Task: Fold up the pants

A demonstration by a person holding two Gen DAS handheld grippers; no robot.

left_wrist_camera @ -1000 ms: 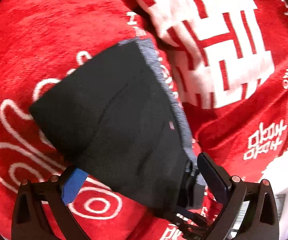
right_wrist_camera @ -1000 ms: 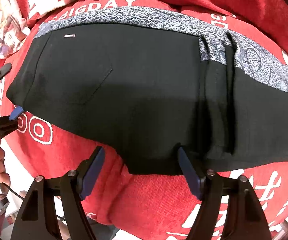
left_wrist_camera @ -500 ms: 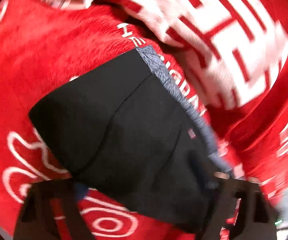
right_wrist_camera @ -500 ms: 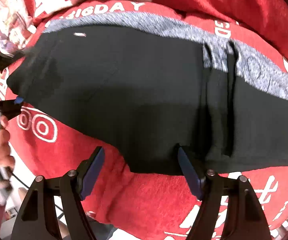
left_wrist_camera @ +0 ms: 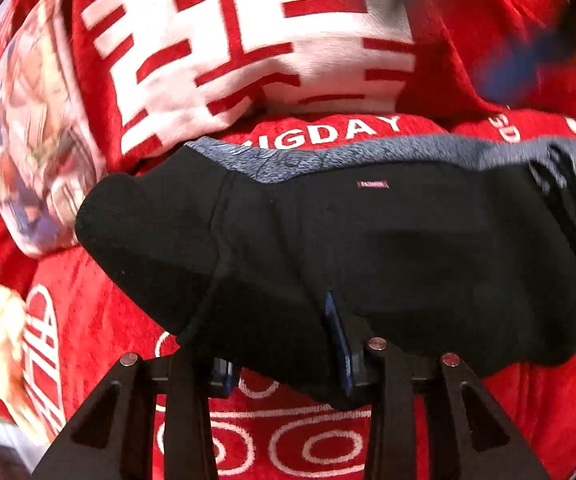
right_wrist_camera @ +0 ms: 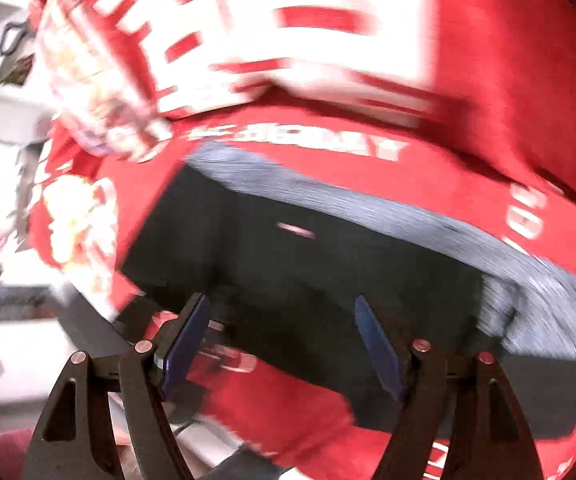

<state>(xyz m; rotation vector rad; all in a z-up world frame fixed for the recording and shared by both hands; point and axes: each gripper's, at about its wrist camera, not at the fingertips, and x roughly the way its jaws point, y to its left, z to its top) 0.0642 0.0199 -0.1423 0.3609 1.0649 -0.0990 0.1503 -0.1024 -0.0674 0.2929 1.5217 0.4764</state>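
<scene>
Red blanket (left_wrist_camera: 99, 320) underlies partly folded pants (left_wrist_camera: 408, 248); left gripper (left_wrist_camera: 288, 360) pinches the hem, right gripper (right_wrist_camera: 283, 344) is spread; folding remains.

Light is even and fairly bright. The left wrist view is mostly sharp, with smear at its upper right corner; the black fabric pants (left_wrist_camera: 368, 248) swallow detail in shadow. The right wrist view is streaked with motion blur, smearing the red plush printed blanket (right_wrist_camera: 468, 80). Fisheye edges bend and darken.
</scene>
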